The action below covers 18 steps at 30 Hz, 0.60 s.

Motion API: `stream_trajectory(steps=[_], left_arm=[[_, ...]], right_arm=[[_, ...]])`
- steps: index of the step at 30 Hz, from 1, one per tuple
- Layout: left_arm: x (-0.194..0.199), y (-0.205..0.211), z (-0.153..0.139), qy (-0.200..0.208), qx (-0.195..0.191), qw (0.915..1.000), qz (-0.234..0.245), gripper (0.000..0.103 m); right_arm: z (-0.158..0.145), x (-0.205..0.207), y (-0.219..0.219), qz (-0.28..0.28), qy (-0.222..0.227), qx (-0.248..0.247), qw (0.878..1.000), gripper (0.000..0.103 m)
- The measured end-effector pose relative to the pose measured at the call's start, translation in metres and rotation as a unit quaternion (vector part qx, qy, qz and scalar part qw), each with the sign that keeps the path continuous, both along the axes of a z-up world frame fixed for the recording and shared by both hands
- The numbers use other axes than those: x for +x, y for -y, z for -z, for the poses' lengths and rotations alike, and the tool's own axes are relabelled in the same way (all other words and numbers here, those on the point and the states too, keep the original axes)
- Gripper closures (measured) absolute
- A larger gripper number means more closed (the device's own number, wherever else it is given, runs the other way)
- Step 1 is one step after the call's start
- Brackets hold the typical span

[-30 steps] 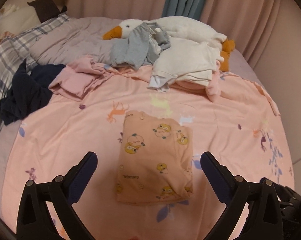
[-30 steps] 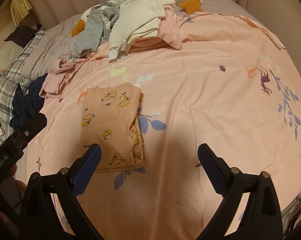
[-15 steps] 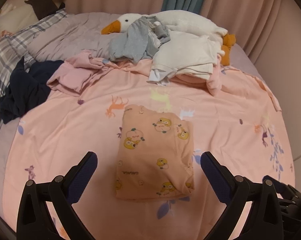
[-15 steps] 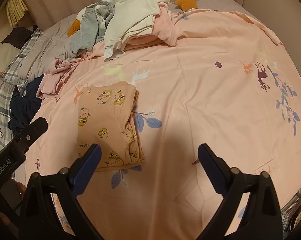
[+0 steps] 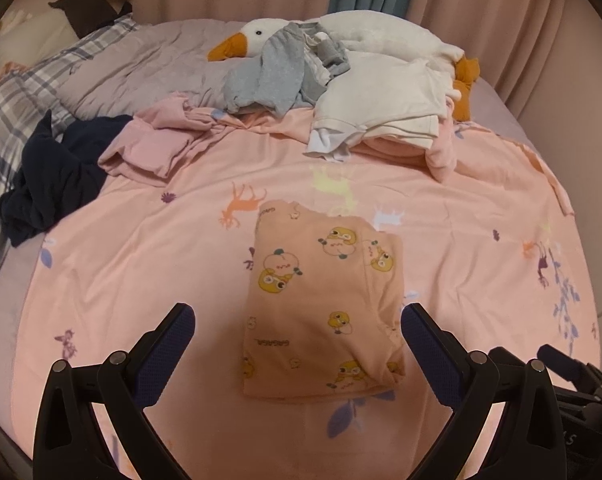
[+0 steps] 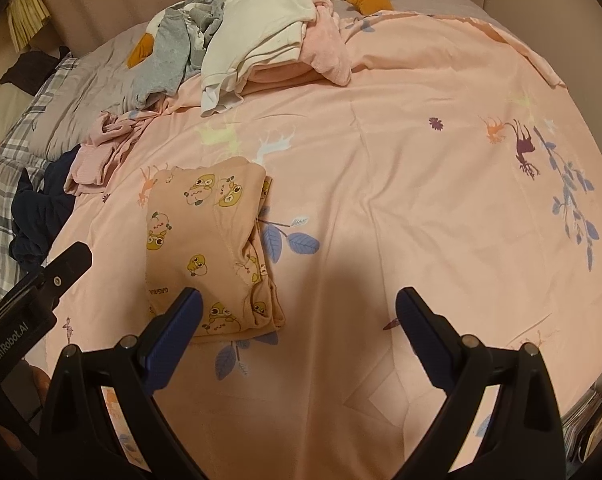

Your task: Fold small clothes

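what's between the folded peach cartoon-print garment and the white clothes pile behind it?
Only bare pink printed bedsheet. In the left wrist view, nothing lies between the folded peach cartoon-print garment and the pile of white clothes; the right wrist view agrees.

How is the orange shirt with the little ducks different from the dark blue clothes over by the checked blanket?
The orange shirt is folded into a neat flat rectangle; the dark blue clothes lie crumpled in a heap. The orange shirt has yellow cartoon prints; the dark blue clothes look plain. The orange shirt sits mid-sheet, just ahead of the open left gripper; the dark blue clothes lie at the pink sheet's edge. Both rest on the bed.
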<state>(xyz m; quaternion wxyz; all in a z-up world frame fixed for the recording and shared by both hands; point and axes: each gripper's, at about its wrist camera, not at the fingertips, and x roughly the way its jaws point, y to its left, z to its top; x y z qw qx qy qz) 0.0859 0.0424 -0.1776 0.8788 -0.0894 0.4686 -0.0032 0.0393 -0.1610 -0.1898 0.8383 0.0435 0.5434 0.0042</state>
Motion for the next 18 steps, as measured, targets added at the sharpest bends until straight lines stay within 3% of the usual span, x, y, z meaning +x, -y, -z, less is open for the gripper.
stream_trajectory(steps=[18], left_arm=[[0.0039,-0.0017,0.0058,-0.007,0.008,0.9999,0.001,0.001]], right_arm=[[0.0084,0.0043,-0.0043,-0.002,-0.009,-0.003,1.0,0.005]])
